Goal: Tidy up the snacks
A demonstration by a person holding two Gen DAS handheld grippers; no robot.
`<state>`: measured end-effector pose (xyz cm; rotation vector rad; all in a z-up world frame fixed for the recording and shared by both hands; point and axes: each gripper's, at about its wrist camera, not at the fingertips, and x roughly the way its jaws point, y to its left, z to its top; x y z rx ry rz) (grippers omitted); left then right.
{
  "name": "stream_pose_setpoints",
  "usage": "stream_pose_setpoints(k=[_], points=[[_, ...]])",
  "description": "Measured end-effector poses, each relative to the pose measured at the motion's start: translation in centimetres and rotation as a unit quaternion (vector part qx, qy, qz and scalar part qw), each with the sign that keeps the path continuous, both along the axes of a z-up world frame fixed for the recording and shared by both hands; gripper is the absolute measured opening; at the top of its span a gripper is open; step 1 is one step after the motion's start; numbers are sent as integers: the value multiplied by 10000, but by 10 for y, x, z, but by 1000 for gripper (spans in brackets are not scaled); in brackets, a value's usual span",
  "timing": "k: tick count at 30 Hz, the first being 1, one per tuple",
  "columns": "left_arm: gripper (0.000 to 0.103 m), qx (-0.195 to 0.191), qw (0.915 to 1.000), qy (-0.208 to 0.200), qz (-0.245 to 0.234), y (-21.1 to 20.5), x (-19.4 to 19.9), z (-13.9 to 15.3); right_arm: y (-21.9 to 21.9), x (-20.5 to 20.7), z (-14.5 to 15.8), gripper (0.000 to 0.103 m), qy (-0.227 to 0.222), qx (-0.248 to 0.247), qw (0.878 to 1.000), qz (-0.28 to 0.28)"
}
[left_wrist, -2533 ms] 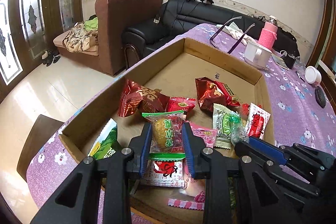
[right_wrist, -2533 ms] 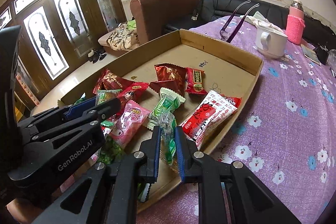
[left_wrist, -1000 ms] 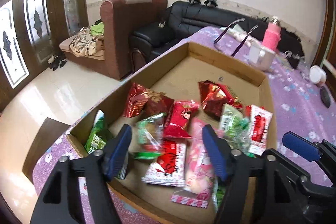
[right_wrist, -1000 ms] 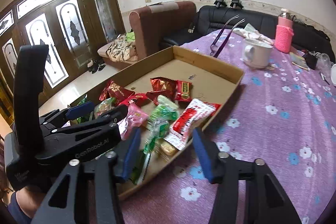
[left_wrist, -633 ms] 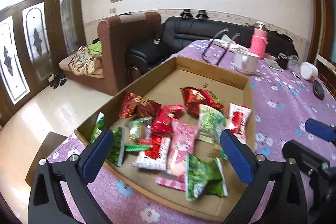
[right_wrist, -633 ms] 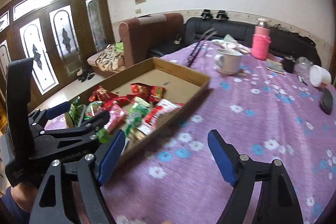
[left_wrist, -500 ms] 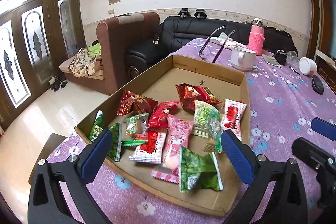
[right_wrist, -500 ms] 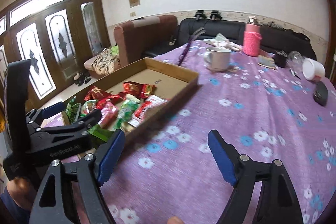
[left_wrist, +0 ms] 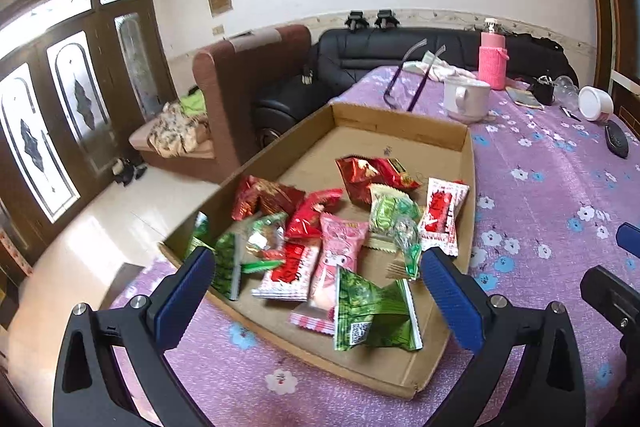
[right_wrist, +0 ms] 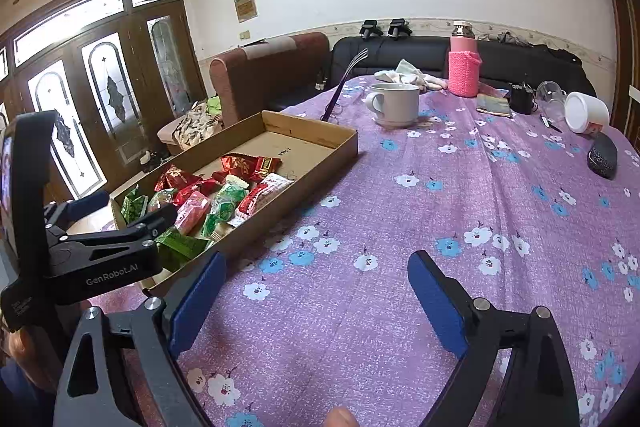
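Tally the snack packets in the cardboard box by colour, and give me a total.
Red packets: 3
White packets with red print: 2
Pink packets: 1
Dark green packets: 3
Pale green or clear packets: 3
Total: 12, though the pile overlaps and may hide more.

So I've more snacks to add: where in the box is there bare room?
The far end of the cardboard box floor, between the back wall and the red packet, is bare. The near half is crowded with packets, down to the green packet.
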<state>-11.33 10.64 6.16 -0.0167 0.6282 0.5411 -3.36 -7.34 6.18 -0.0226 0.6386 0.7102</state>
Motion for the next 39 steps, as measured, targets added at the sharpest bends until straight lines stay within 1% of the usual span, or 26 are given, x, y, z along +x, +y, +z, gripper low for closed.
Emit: stream_pose_setpoints(k=[5,10,14,39], points=[[103,134,9998,72,108,-2,-1,0,1,-1,1,95,-39,-10,10000,36],[103,166,9991,113,381,5,-3,0,3,-3,1,95,-117,-55,9999,77],[103,120,9991,146,390,8,-2,-1,3,-2,1,95,-88,-52,9999,69],[103,237,9984,136,501,8,-3,2,3,-3,1,95,-86,-72,9999,69]])
